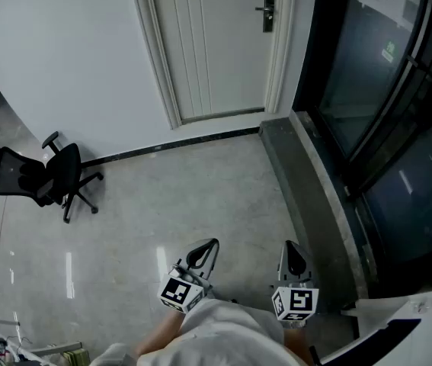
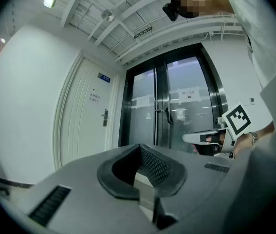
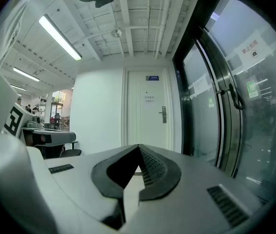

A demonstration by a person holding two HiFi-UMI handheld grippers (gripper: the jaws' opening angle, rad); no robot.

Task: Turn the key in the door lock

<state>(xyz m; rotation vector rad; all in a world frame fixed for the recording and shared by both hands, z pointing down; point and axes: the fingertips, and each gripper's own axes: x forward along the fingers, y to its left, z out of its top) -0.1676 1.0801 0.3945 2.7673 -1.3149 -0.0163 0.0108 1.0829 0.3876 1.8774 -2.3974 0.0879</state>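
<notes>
A white door (image 1: 216,44) stands shut at the far end of the room, with a dark lock plate and lever handle (image 1: 268,11) on its right side. No key shows at this distance. The same lock (image 2: 105,117) is small and far off in the left gripper view, and the lock (image 3: 163,114) is straight ahead in the right gripper view. My left gripper (image 1: 204,254) and right gripper (image 1: 292,259) are held side by side close to the person's body, several steps from the door. The left gripper (image 2: 140,147) and the right gripper (image 3: 138,147) are both shut, with nothing between their fingers.
A black office chair (image 1: 44,175) stands by the white wall at the left. Dark glass doors (image 1: 383,105) run along the right, behind a raised stone ledge (image 1: 307,174). Polished grey floor (image 1: 193,197) lies between me and the door.
</notes>
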